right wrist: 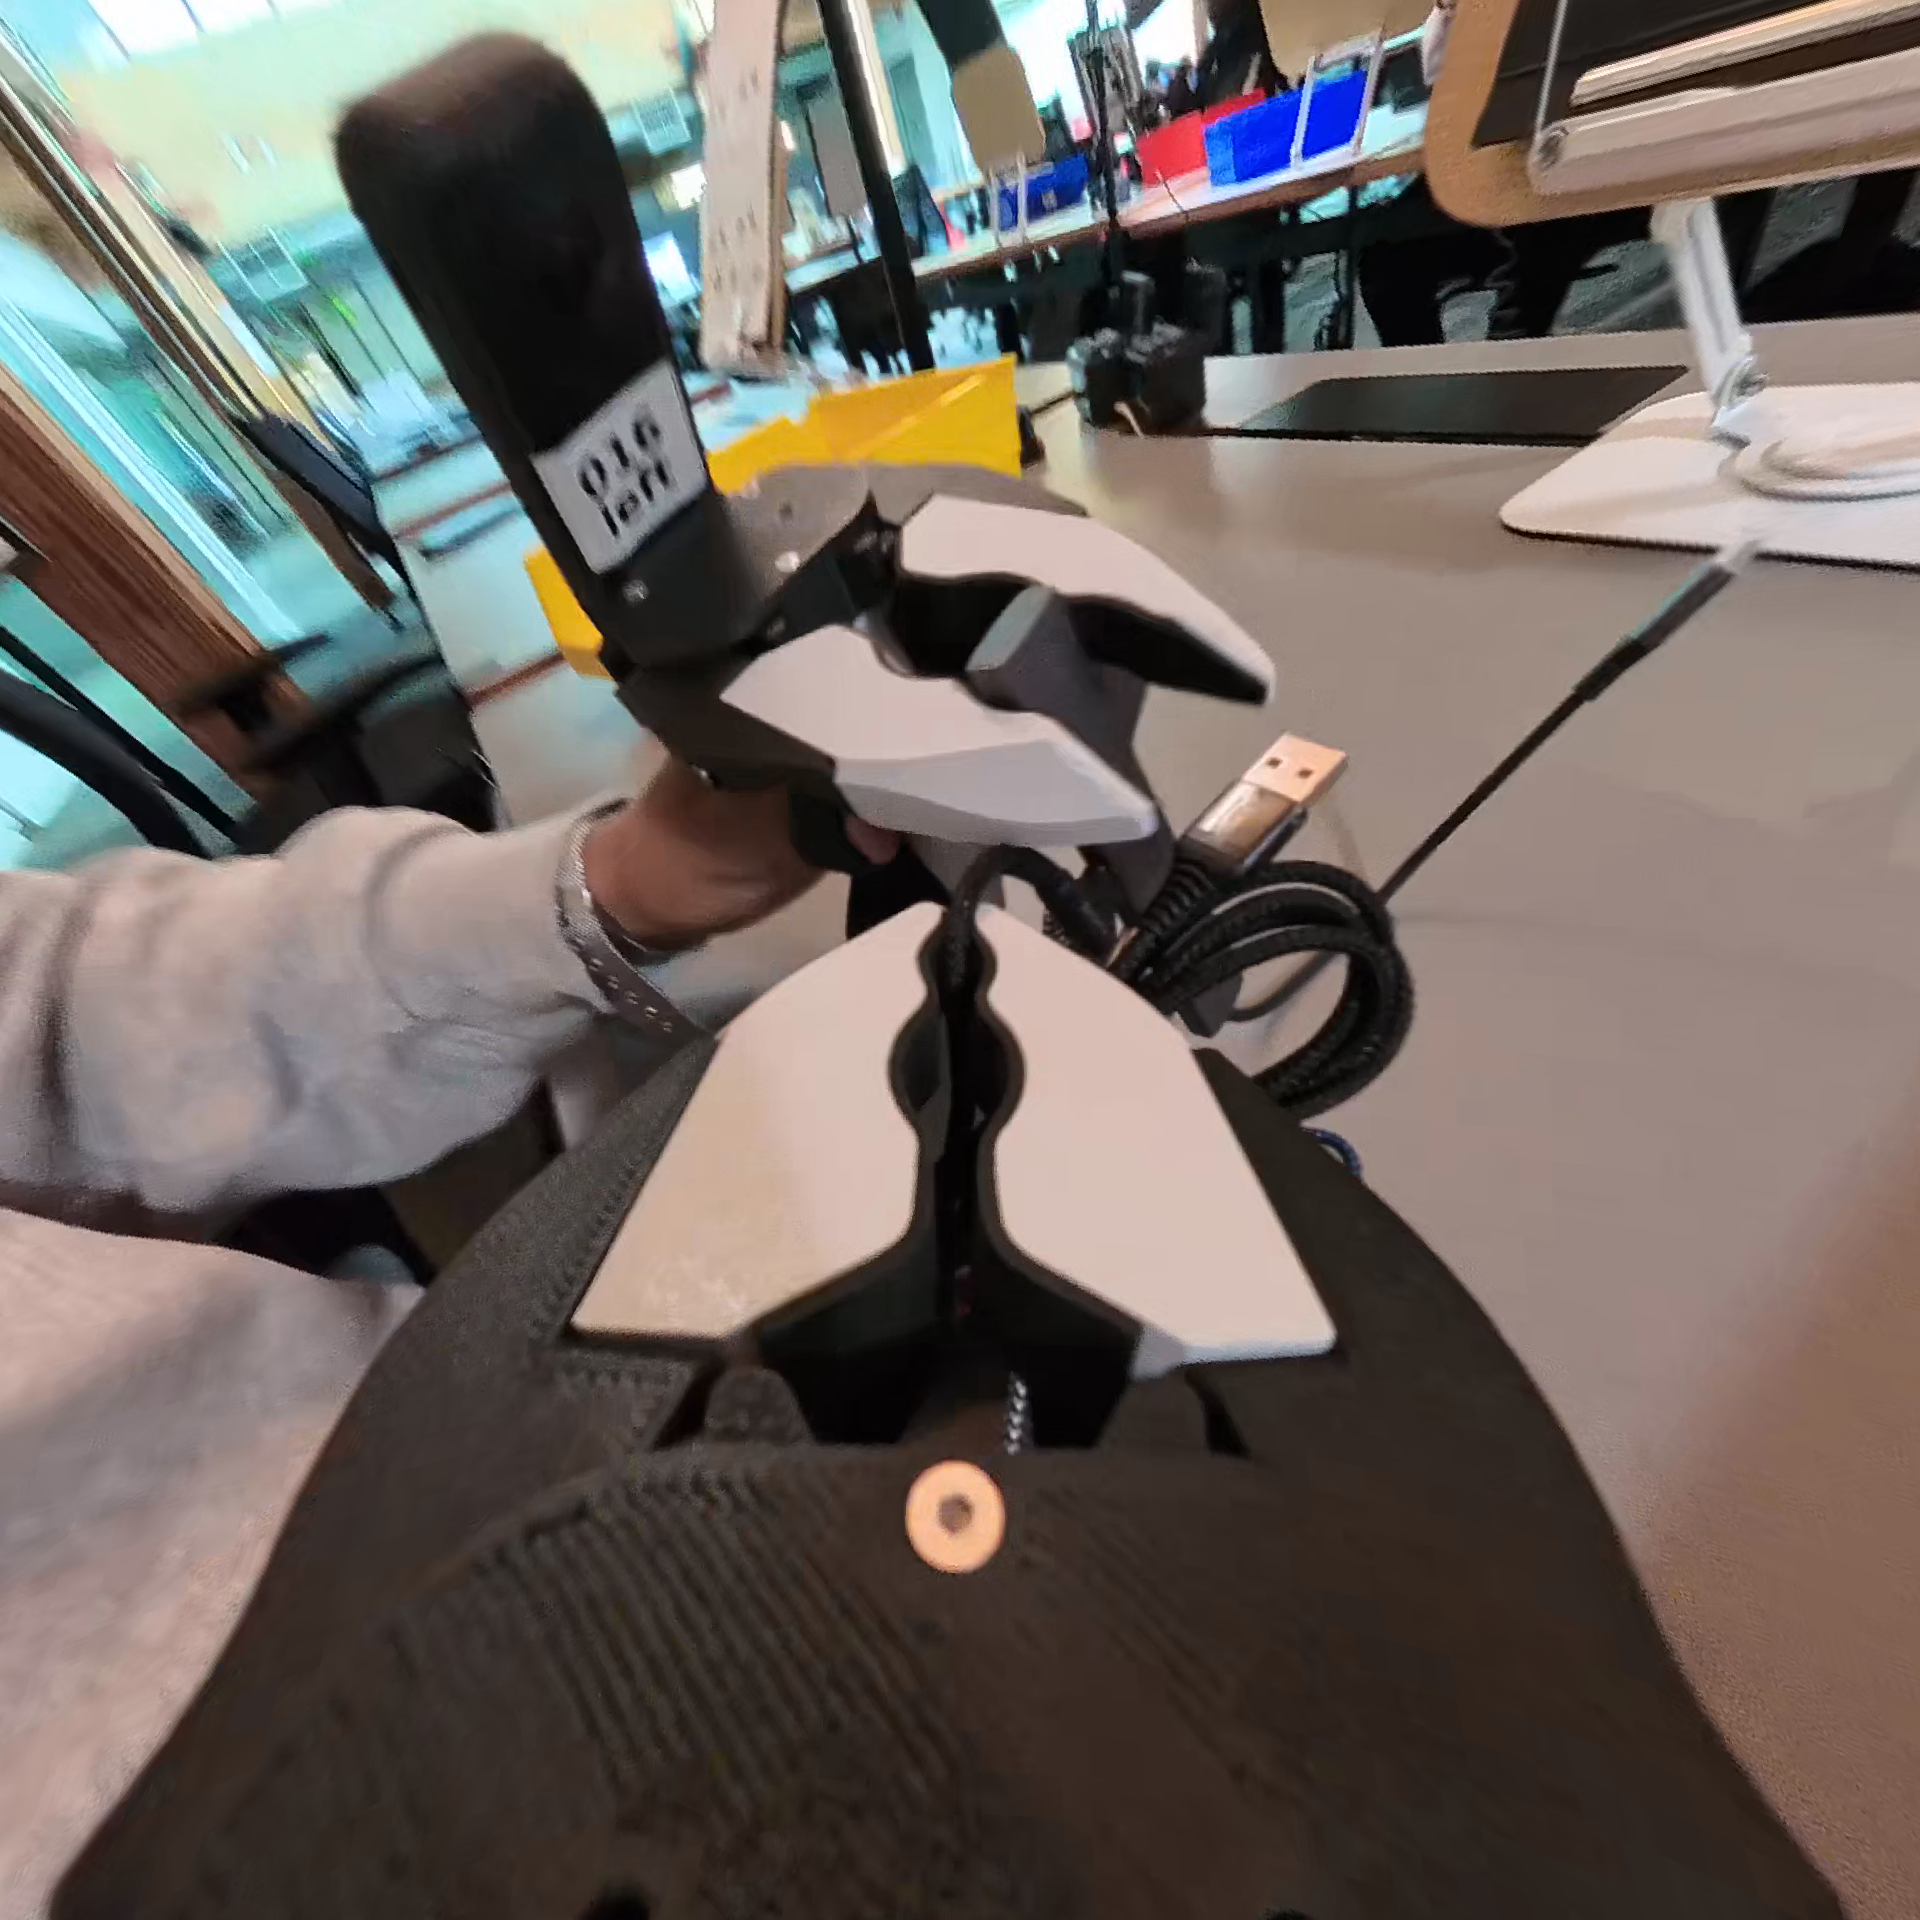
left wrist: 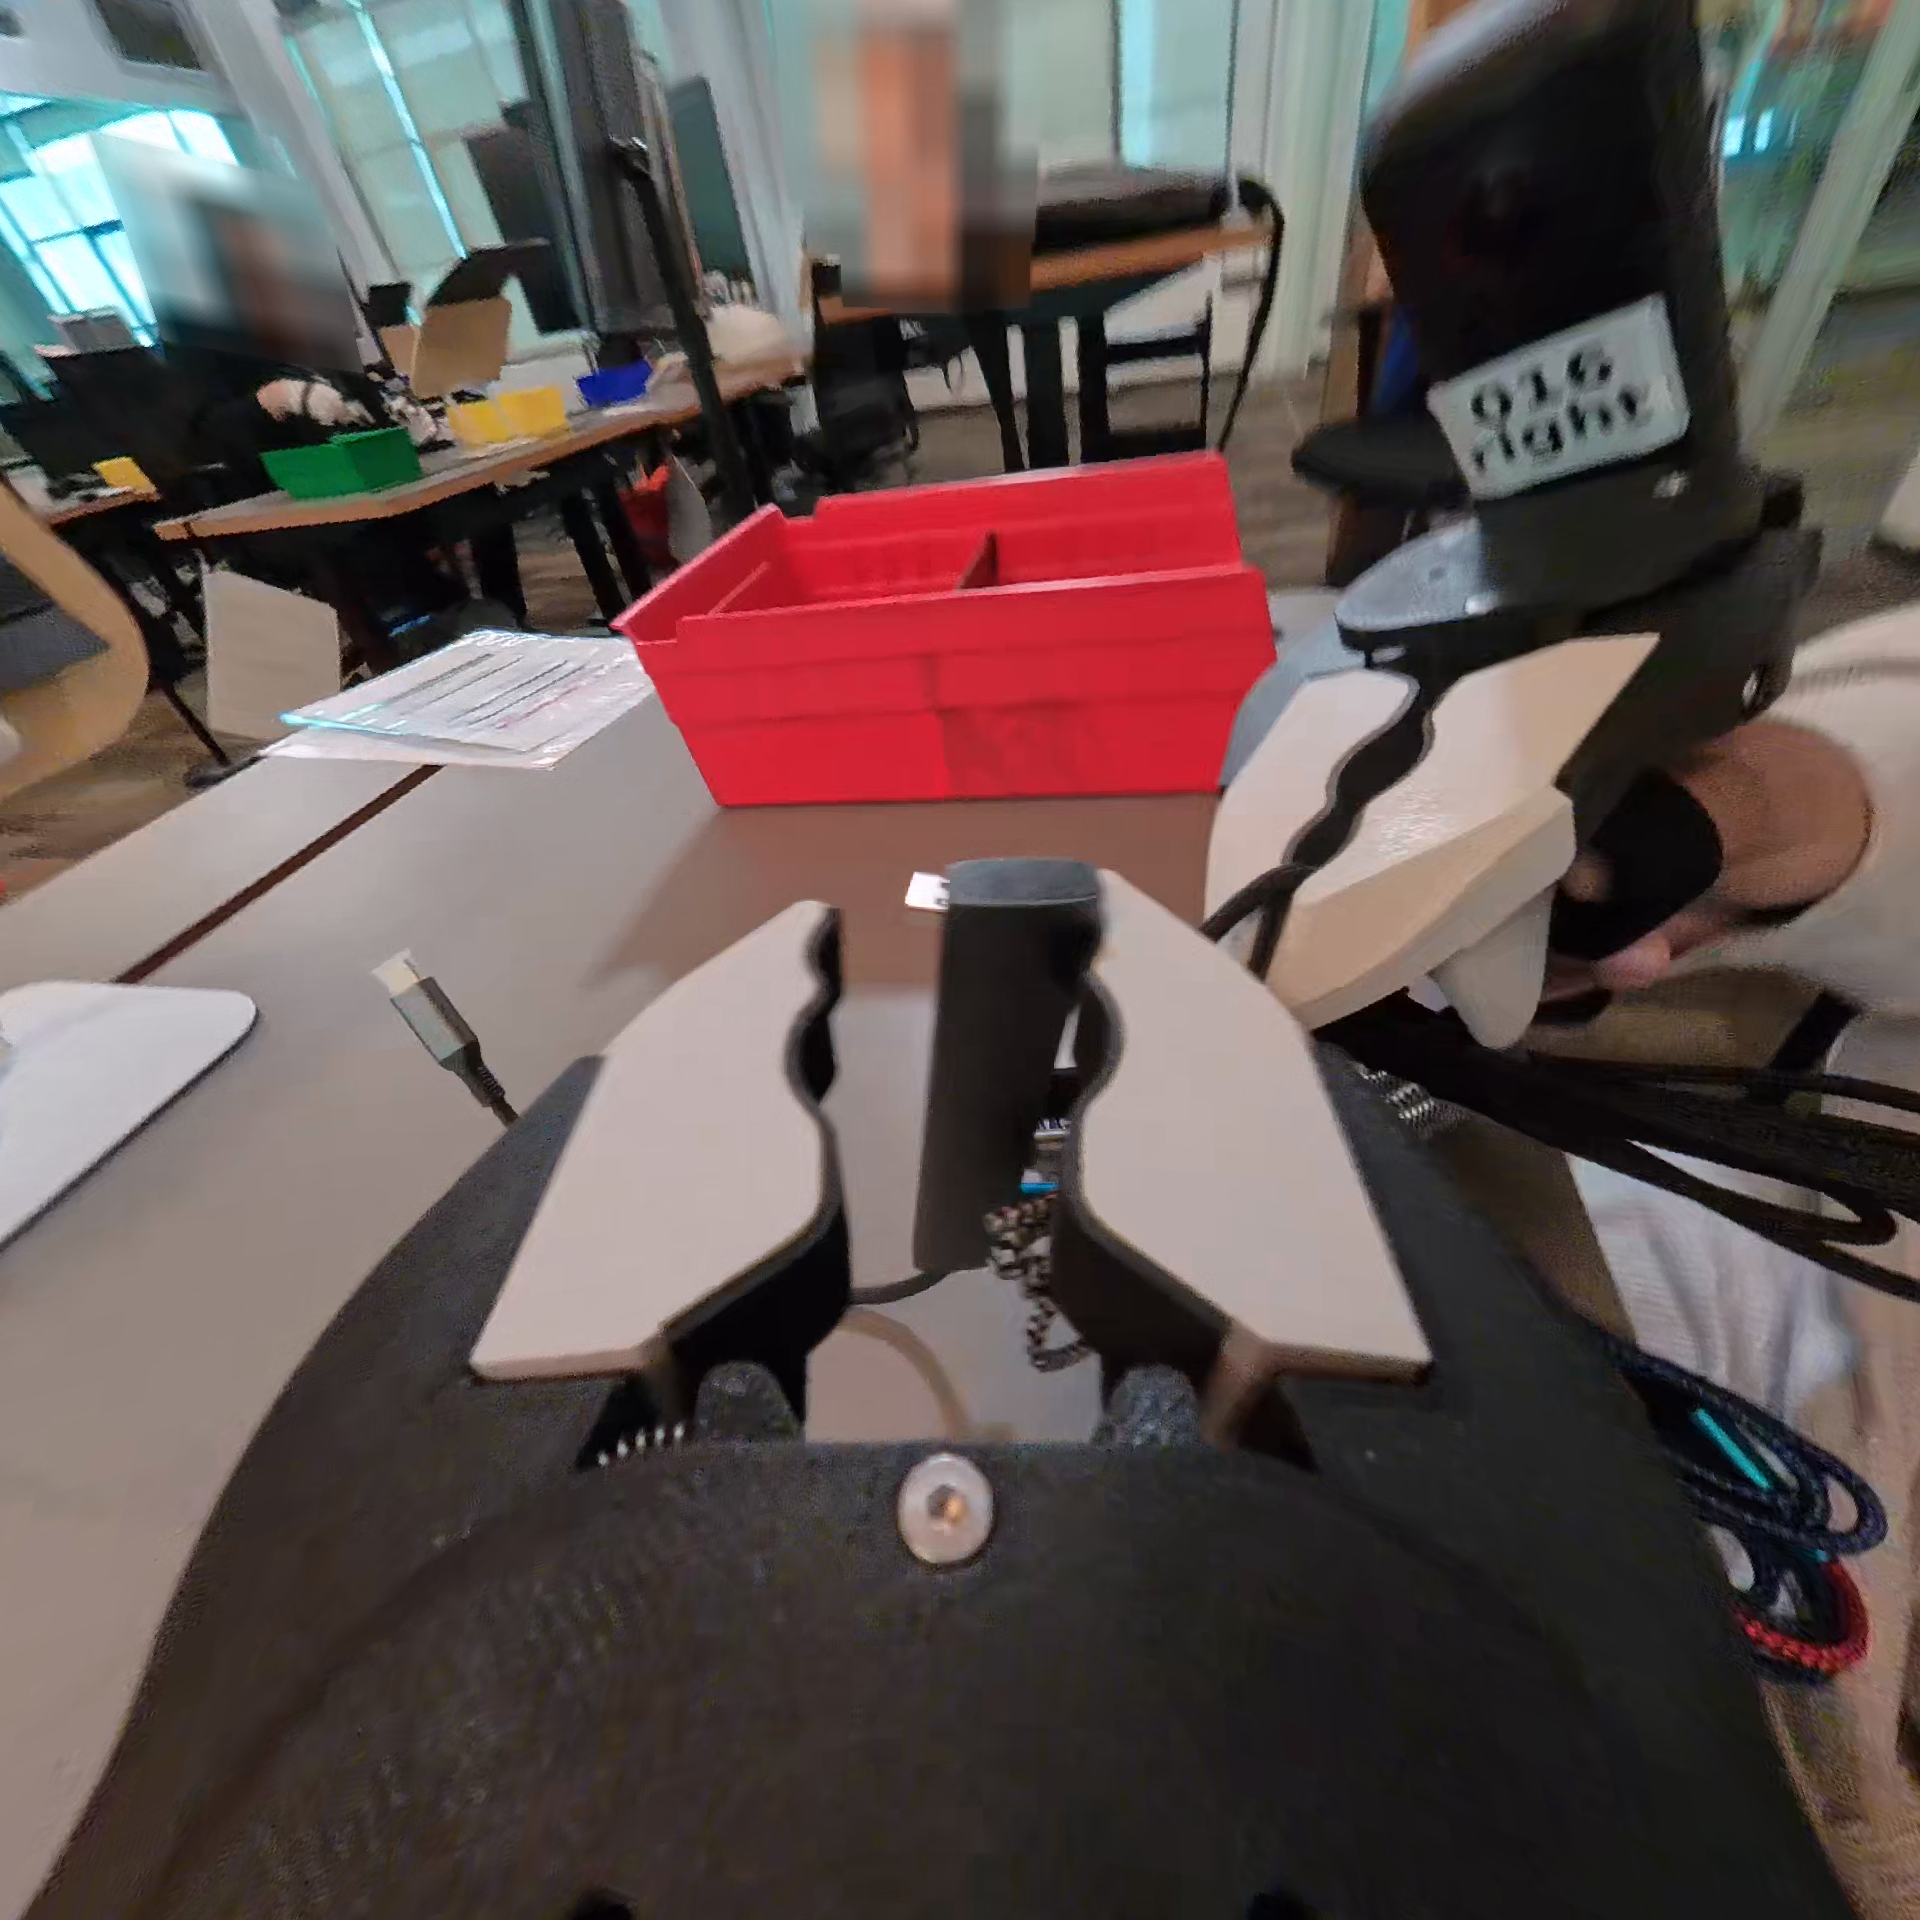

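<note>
My left gripper (left wrist: 966, 904) is open around a dark grey block (left wrist: 997, 1049), which stands tilted between the fingers and leans on the right one, with a gap on the left. The right wrist view shows the same gripper (right wrist: 1210, 743) with the block (right wrist: 1039, 665) between its fingers. My right gripper (right wrist: 963, 920) is shut on a black braided cable (right wrist: 961, 940). The cable's coil (right wrist: 1309, 966) lies just beyond, and a grey USB plug (right wrist: 1288, 774) sticks out of it. In the left wrist view the right gripper (left wrist: 1294, 868) hangs close at the right.
A red divided bin (left wrist: 966, 707) stands on the table (left wrist: 520, 914) ahead. A paper sheet in a sleeve (left wrist: 478, 696) lies left of it. A white monitor base (right wrist: 1714, 488), a yellow bin (right wrist: 914, 416) and blue and red braided cables (left wrist: 1787, 1538) are nearby.
</note>
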The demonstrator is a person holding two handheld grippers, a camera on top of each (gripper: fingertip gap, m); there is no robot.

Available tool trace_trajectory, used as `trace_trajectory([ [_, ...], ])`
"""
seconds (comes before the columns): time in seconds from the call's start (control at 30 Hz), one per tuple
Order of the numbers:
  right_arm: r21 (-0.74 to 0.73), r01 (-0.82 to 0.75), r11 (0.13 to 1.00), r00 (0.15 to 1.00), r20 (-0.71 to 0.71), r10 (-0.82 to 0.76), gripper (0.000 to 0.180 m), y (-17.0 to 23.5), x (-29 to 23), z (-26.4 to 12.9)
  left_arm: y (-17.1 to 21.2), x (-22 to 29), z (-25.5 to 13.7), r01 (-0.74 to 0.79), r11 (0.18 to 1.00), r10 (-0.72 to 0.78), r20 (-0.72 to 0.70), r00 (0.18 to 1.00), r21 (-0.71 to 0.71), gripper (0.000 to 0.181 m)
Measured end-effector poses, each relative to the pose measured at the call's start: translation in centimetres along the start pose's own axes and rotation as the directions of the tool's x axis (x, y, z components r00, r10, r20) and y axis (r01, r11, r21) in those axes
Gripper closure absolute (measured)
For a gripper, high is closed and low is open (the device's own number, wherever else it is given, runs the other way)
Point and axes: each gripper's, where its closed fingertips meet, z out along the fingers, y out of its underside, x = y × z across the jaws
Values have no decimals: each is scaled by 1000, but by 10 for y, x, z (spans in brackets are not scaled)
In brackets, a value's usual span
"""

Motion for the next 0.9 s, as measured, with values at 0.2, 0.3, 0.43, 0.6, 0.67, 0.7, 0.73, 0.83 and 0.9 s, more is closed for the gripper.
trace_trajectory([
  [0.2, 23, -36, 999, 998, 53, 35, 180, 1, -2, -4, 2, -5, 0, 82, 994, -81, -18, 997, 71, 110],
  [0.3, 13, -15, 1000, 999, 35, 14, 180, 5, 1, -2, 4, 15, 1, 124, 992, -120, -150, 981, 17, 153],
  [0.43, 3, 60, 998, 998, -30, -60, 174, 5, 10, -6, 4, 14, 6, 198, 980, -197, -117, 974, 0, 152],
  [0.6, 44, 358, 933, 906, -259, -335, 145, -15, 16, -16, 4, 6, 6, 253, 967, -254, -49, 966, -18, 151],
  [0.67, 29, 426, 904, 878, -253, -406, 142, -14, 7, -14, 4, 8, 7, 266, 964, -267, -61, 962, -26, 152],
  [0.7, 18, 437, 899, 874, -246, -419, 142, -11, 4, -11, 4, 10, 7, 266, 964, -267, -77, 961, -29, 151],
  [0.73, -2, 435, 900, 873, -243, -423, 142, -7, 3, -7, 4, 12, 8, 265, 964, -267, -92, 959, -31, 151],
  [0.83, -75, 439, 895, 859, -256, -443, 139, 4, 8, 0, 5, 17, 10, 280, 959, -283, -118, 952, -44, 150],
  [0.9, -95, 473, 876, 832, -280, -480, 144, 4, 11, -1, 5, 18, 10, 294, 955, -298, -120, 947, -49, 150],
])
